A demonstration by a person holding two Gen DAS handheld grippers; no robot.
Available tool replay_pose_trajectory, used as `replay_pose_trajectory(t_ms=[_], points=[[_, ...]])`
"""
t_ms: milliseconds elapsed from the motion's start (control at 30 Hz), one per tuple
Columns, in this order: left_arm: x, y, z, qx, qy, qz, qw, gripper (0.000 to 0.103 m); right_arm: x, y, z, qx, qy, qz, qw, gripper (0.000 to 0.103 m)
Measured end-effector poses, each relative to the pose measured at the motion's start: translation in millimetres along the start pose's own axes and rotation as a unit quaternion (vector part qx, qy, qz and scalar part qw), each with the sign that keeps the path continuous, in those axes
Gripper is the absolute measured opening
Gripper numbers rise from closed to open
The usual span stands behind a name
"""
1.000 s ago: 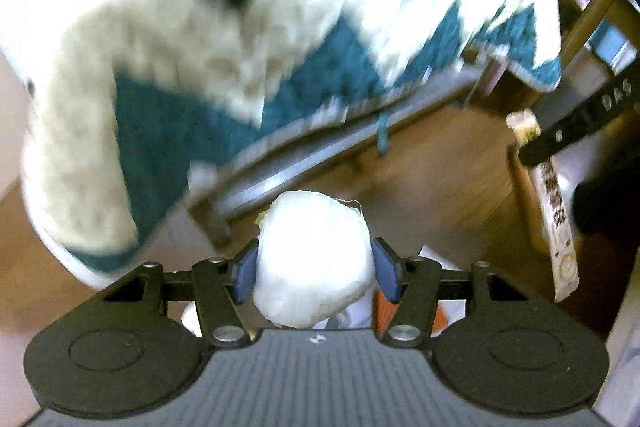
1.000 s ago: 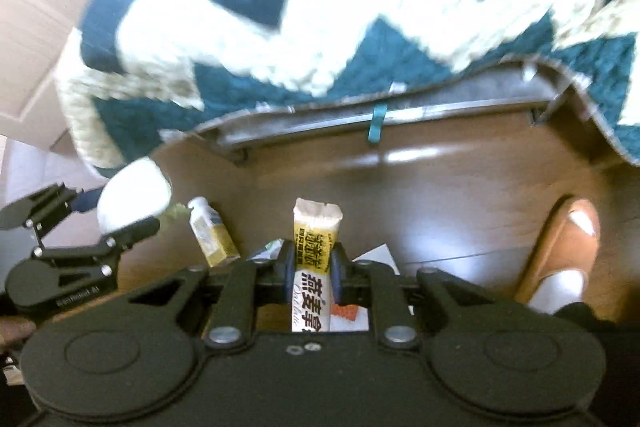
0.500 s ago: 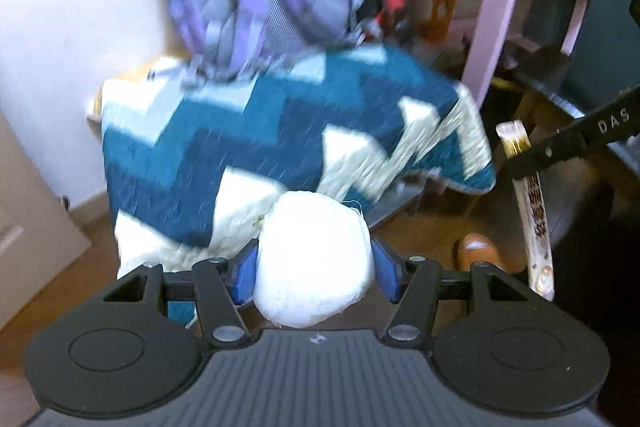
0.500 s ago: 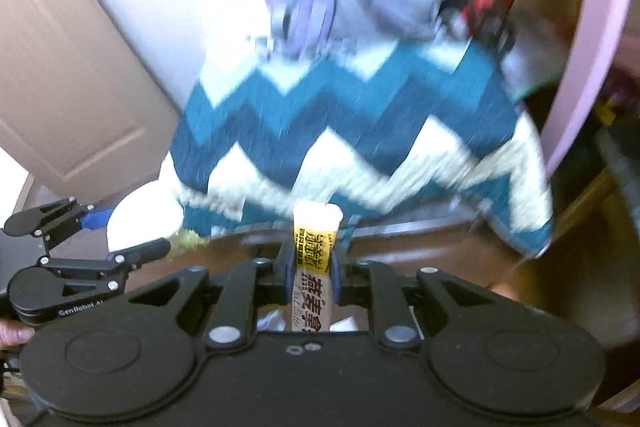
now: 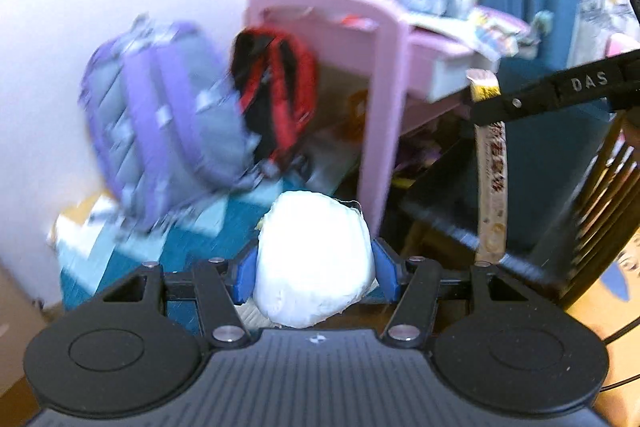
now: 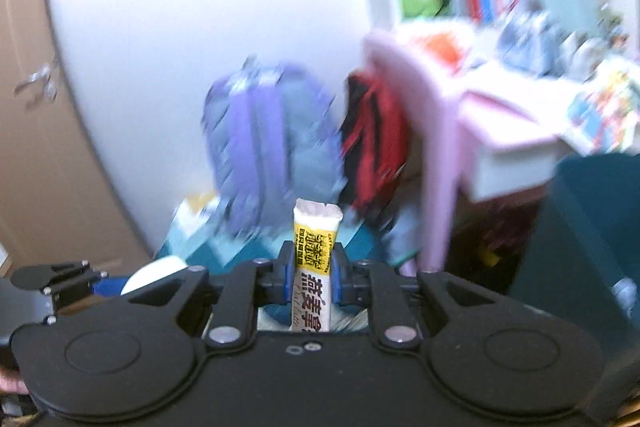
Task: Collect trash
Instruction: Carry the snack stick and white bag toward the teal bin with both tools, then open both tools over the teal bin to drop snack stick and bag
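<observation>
White wad (image 5: pixel 314 259) fills the left claw (image 5: pixel 315 265); right claw (image 6: pixel 312 277) pinches the yellow-topped wrapper (image 6: pixel 314 267).

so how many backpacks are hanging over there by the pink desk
2. A purple and grey backpack against the white wall, and a red and black backpack right beside it, next to the pink desk leg. The views are blurred, so more may be hidden.

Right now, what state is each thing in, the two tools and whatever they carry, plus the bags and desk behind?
Left tool: shut on the white wad.
White wad: crumpled, held off the floor.
Right tool: shut on the snack wrapper.
Snack wrapper: upright, top end torn open.
Purple backpack: zipped, leaning at the wall.
Red-and-black bag: hanging by the pink desk.
Pink desk: cluttered on top.
</observation>
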State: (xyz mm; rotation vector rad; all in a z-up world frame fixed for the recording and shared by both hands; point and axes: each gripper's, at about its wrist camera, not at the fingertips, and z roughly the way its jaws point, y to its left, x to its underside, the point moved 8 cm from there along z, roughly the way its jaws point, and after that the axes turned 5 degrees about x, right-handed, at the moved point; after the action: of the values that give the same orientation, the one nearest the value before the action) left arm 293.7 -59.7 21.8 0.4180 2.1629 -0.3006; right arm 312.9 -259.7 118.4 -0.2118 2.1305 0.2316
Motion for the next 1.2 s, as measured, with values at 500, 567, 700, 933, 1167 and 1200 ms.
replay_pose_trajectory(t_ms=[500,567,700,933,1167,1200], points=[[-148.9,-200.0,43.2,0.110,-0.048,0.082,0.9894,0.058,-72.2,-205.0,-75.3,0.159,-0.098,0.080,0.979,0.016],[-161.6,-226.8,58.1,0.119,-0.046,0.091,0.9876,0.058,-69.6,-233.8,-76.6,0.181,-0.097,0.093,0.974,0.016],[-178.3,-271.1,94.2,0.137,-0.034,0.108,0.9840,0.058,-54.1,-280.2,-58.1,0.213,-0.064,0.114,0.968,0.016],[-182.4,-318.1,167.2,0.140,0.008,0.115,0.9834,0.058,-26.6,-314.4,-24.0,0.242,-0.002,0.113,0.964,0.016],[-164.7,-341.4,220.6,0.134,0.056,0.131,0.9807,0.058,-5.4,-326.0,-6.0,0.255,0.048,0.112,0.959,0.017],[-161.7,-342.7,223.0,0.134,0.062,0.131,0.9804,0.058,-2.1,-326.1,-2.9,0.255,0.056,0.110,0.959,0.017]])
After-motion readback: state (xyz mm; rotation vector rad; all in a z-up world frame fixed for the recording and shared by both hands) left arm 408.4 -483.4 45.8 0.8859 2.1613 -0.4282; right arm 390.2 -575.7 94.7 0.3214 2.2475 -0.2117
